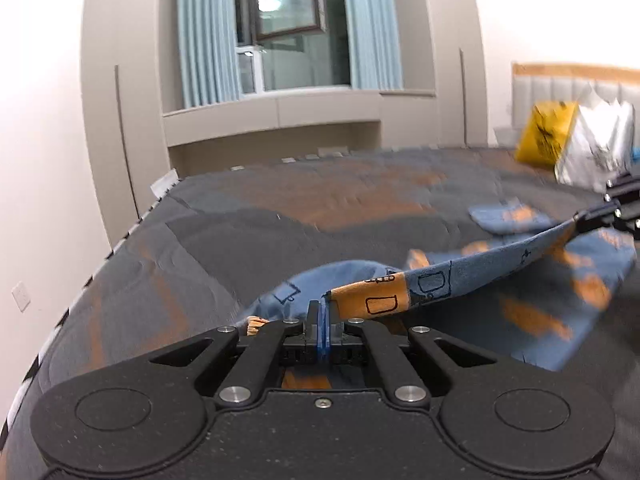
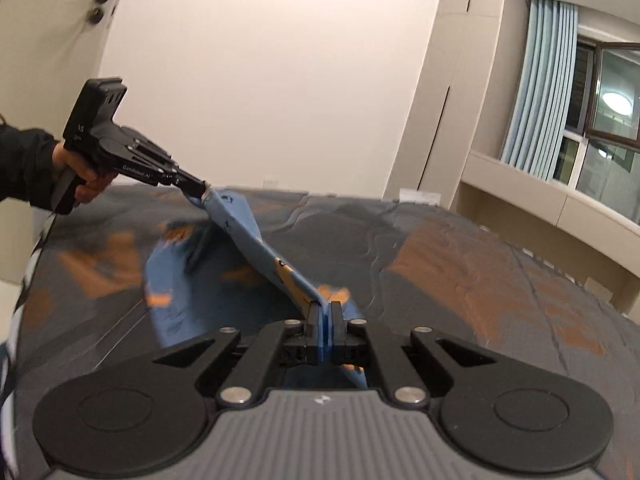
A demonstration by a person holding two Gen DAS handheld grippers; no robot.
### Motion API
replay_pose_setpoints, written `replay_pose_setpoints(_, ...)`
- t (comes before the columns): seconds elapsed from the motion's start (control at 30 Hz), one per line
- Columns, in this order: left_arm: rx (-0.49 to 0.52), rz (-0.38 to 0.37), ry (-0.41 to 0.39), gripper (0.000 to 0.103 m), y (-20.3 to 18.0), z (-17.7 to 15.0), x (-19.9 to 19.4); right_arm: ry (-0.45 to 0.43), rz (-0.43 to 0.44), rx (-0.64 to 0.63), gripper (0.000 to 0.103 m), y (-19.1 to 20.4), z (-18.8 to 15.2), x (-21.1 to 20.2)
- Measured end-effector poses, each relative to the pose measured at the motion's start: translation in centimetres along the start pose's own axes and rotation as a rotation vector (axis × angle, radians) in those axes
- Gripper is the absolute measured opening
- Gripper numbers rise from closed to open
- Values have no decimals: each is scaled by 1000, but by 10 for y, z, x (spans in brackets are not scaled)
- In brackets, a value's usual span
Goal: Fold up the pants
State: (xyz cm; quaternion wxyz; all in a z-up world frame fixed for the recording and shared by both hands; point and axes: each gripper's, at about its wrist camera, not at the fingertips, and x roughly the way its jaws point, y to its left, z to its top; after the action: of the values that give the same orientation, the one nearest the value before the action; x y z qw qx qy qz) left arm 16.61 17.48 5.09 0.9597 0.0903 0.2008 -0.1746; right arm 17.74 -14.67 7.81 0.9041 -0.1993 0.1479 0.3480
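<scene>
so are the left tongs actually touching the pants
Touching. The left wrist view shows the left tongs shut on an edge of the pants, with the fabric stretching away from the closed tips; the right wrist view shows the same.

The pants [image 1: 432, 280] are blue with orange patches and small dark outline drawings. One edge is stretched taut, running from the lower middle of the left wrist view up to its right edge. The rest hangs slack below that line, blurred, sagging towards the grey and orange bed cover [image 1: 248, 216]. In the right wrist view they [image 2: 256, 248] slant from upper left to lower centre.
</scene>
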Motion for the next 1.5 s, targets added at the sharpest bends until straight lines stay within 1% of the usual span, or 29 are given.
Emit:
replay_pose_setpoints(0.13, 19, 7, 53, 0, -14, -24, -1, 87, -15, -41, 2, 24, -21, 6)
replay_pose_setpoints(0.27, 36, 32, 76, 0, -20, -34, -3, 127, -48, -118, 2, 42, -34, 13)
replay_pose_setpoints(0.37, 36, 40, 76, 0, -22, -37, -6, 133, -64, -127, 2, 43, -35, 20)
replay_pose_setpoints(0.47, 41, 46, 67, 0, -24, -37, -10, 124, -88, -172, 2, 51, -39, 23)
replay_pose_setpoints(0.57, 45, 43, 85, 0, -25, -37, -8, 128, -100, -219, 2, 54, -47, 19)
replay_pose_setpoints(0.63, 36, 37, 82, 0, -25, -38, -9, 146, -98, -242, 2, 57, -52, 21)
replay_pose_setpoints(0.7, 26, 33, 72, 0, -25, -38, -11, 168, -83, -234, 2, 59, -58, 26)
replay_pose_setpoints(0.87, 38, 49, 124, 1, -33, -42, -5, 180, -87, -248, 2, 63, -68, 32)
replay_pose_setpoints(0.9, 39, 48, 137, 1, -35, -43, -3, 181, -86, -247, 2, 63, -68, 32)
replay_pose_setpoints(0.93, 35, 47, 140, 4, -36, -44, -3, 178, -86, -246, 4, 63, -69, 32)
replay_pose_setpoints(0.97, 24, 44, 139, 12, -37, -44, -4, 174, -88, -244, 5, 62, -69, 32)
replay_pose_setpoints(1.0, 2, 39, 138, 17, -37, -43, -5, 171, -91, -241, 6, 62, -70, 31)
replay_pose_setpoints(1.03, -16, 38, 136, 23, -39, -43, -7, 166, -91, -236, 12, 61, -72, 25)
replay_pose_setpoints(1.07, -30, 44, 133, 34, -42, -42, -8, 158, -96, -229, 28, 60, -72, 22)
replay_pose_setpoints(1.1, -42, 47, 130, 40, -46, -40, -10, 149, -106, -221, 40, 58, -73, 16)
replay_pose_setpoints(1.13, -55, 51, 123, 55, -51, -39, -13, 141, -124, -207, 61, 55, -74, 9)
replay_pose_setpoints(1.17, -65, 52, 112, 68, -57, -38, -15, 132, -144, -192, 66, 52, -76, 2)
replay_pose_setpoints(1.2, -74, 49, 99, 74, -65, -36, -17, 123, -174, -175, 66, 48, -79, -6)
replay_pose_setpoints(1.23, -82, 41, 86, 84, -73, -33, -18, 123, -206, -156, 70, 43, -82, -15)
replay_pose_setpoints(1.27, -95, 36, 76, 90, -81, -31, -18, 130, -242, -134, 82, 37, -86, -23)
replay_pose_setpoints(1.33, -123, 11, 49, 96, -101, -25, -16, 141, -339, -73, 98, 21, -98, -41)
replay_pose_setpoints(1.37, -136, -8, 38, 101, -112, -21, -14, 145, -386, -41, 100, 12, -104, -50)
replay_pose_setpoints(1.4, -151, -24, 27, 103, -124, -17, -11, 151, -424, -8, 100, 3, -109, -57)
replay_pose_setpoints(1.43, -161, -40, 13, 102, -136, -13, -8, 159, -464, 29, 103, -6, -115, -65)
replay_pose_setpoints(1.5, -180, -83, 2, 102, -160, -3, 2, 166, -529, 109, 103, -28, -124, -80)
